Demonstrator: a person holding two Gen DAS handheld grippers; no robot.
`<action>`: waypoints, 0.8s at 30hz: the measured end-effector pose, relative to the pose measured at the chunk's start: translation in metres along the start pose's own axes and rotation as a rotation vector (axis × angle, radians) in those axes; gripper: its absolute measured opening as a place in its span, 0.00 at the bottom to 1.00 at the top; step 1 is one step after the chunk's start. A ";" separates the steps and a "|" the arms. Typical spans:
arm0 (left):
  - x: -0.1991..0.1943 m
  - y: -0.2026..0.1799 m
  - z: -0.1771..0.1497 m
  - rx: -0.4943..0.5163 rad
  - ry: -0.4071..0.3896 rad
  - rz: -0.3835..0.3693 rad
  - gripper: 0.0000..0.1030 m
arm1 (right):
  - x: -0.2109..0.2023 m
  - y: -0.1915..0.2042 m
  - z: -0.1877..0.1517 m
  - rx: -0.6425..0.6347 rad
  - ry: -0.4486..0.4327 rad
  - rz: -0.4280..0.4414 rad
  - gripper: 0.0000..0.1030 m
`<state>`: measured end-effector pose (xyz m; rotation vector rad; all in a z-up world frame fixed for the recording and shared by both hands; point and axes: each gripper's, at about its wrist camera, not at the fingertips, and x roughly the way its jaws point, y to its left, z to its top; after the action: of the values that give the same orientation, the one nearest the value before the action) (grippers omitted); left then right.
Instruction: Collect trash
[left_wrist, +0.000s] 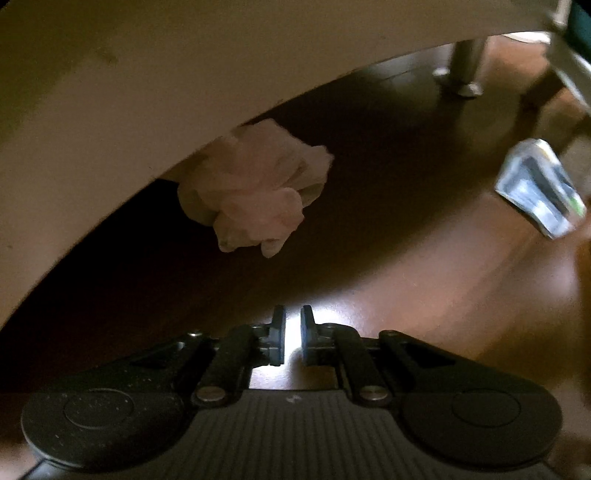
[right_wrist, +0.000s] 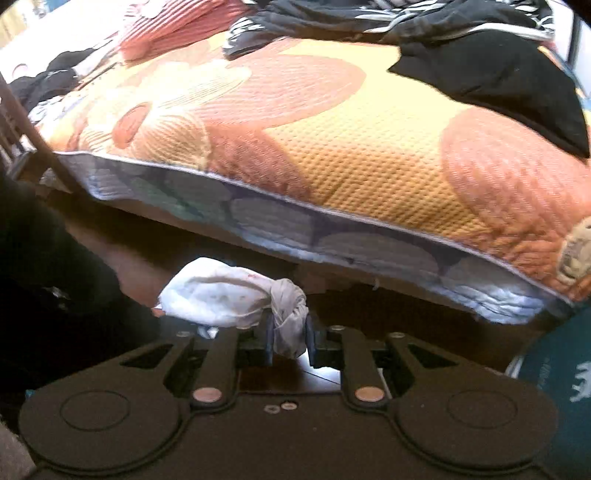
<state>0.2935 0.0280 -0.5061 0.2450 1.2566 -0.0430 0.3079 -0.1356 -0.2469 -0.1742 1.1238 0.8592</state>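
- Risk first: right gripper (right_wrist: 290, 338) is clamped only on the knotted neck of a white trash bag (right_wrist: 214, 295), hanging below the mattress (right_wrist: 332, 147) edge; a thin pinch could slip and drop it.
- Left gripper (left_wrist: 293, 338) has its fingers slightly apart, nothing between them; crumpled tissue (left_wrist: 255, 192) lies beyond on the brown floor (left_wrist: 424, 277), half under a pale curved edge, easy to miss.
- Blurred silver wrapper (left_wrist: 539, 192) is unreadable; the bag's contents stay hidden.
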 end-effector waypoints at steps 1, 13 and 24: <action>0.002 -0.002 0.002 -0.023 0.008 0.017 0.23 | 0.003 -0.003 -0.001 0.001 0.009 0.019 0.16; 0.044 -0.001 0.028 -0.252 -0.103 0.222 0.77 | 0.018 -0.030 -0.006 0.075 0.060 0.062 0.16; 0.068 0.002 0.025 -0.250 -0.162 0.221 0.77 | 0.056 -0.030 -0.002 0.116 0.132 0.071 0.16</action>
<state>0.3382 0.0313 -0.5627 0.1589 1.0559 0.2776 0.3356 -0.1277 -0.3037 -0.0963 1.3063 0.8526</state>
